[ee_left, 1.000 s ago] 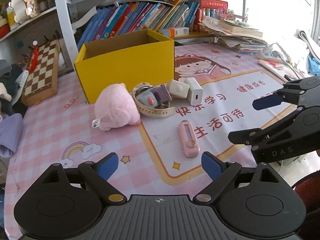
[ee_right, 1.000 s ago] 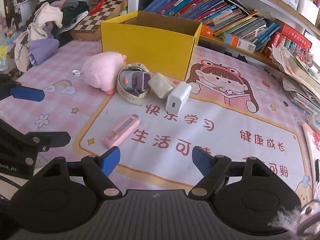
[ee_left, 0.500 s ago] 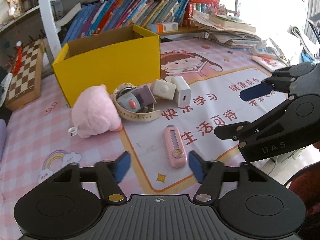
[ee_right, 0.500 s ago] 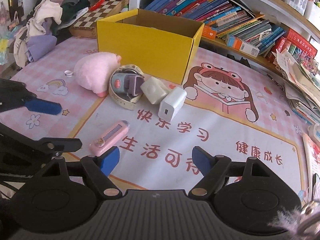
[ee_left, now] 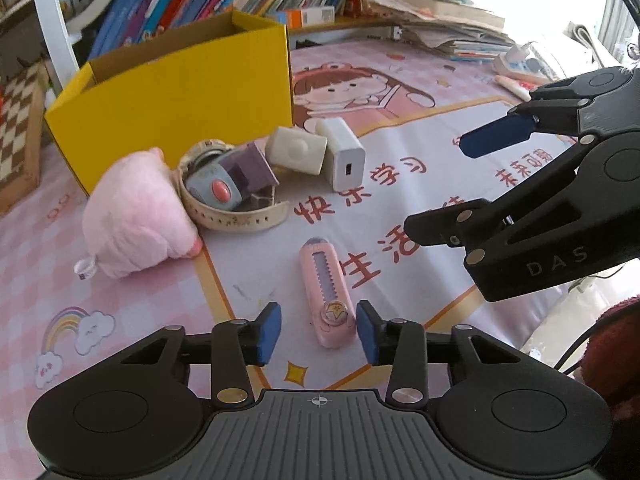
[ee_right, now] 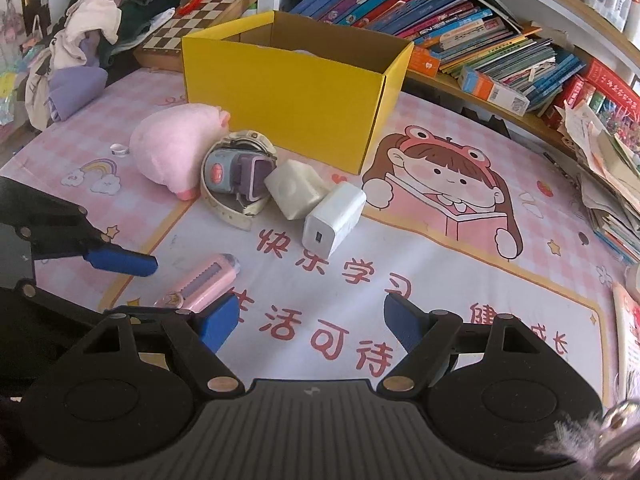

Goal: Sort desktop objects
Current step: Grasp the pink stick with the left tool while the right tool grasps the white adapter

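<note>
The left gripper [ee_left: 318, 332] points down at the desk mat [ee_left: 400, 152] with its blue pads [ee_left: 267, 332] on either side of the near end of a pink box cutter [ee_left: 326, 292]; its jaws have just been closing, yet a gap shows on both sides and the pads do not press on the cutter, which lies flat on the mat; the cutter's far end points away from the gripper toward a cluster of things farther ahead; there a cream watch strap [ee_left: 236, 216] curls round a grey and purple toy [ee_left: 230, 182], a pink plush [ee_left: 136, 216] lies to its left, and a white cube [ee_left: 296, 150] and a white charger [ee_left: 344, 154] touch each other to its right; behind them all stands a yellow box [ee_left: 176, 92], open at the top; the right gripper [ee_right: 312, 322] hangs above the mat with its jaws wide apart and nothing between them; the cutter [ee_right: 208, 280] lies just ahead of its left finger, and the charger [ee_right: 334, 218] is farther ahead, near the middle of its view.
</note>
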A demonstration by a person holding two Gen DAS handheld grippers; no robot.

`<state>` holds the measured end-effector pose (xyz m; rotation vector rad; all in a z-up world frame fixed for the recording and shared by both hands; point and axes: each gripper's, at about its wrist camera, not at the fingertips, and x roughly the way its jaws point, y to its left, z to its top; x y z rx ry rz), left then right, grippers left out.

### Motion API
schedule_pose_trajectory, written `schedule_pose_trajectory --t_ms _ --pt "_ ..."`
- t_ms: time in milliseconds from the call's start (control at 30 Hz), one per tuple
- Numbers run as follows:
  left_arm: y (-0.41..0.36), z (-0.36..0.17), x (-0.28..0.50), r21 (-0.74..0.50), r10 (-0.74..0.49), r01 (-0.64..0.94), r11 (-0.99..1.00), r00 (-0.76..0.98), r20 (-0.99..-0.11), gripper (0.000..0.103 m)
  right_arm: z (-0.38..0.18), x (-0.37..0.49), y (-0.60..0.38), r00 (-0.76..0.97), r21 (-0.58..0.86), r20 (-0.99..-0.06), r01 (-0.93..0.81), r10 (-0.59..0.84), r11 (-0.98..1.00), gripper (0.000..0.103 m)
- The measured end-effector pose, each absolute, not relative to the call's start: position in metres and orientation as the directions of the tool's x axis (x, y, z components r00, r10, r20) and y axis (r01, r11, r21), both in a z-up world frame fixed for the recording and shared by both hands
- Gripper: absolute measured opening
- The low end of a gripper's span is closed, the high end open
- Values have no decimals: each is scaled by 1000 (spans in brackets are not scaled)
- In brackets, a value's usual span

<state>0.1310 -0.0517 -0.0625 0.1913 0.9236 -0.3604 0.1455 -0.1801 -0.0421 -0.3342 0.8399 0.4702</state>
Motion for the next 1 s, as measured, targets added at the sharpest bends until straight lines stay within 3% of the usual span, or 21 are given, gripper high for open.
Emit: schedule_pose_trajectory --t_ms 300,400,767,1000 --pt "-56 -73 144 9 -217 390 921 529 -820 31 -46 161 -178 562 -99 -784 -533 264 840 79" --pt "-57 -73 145 16 -218 398 917 536 -815 23 -47 169 -179 561 -90 -786 -523 262 848 79" --pt "-39 -60 144 0 -210 350 937 563 -799 23 -57 196 -173 511 -37 -816 -514 271 857 79" --pt "-21 -50 142 -19 -187 279 960 588 -787 23 -69 214 -162 471 -12 -841 -507 265 862 71"
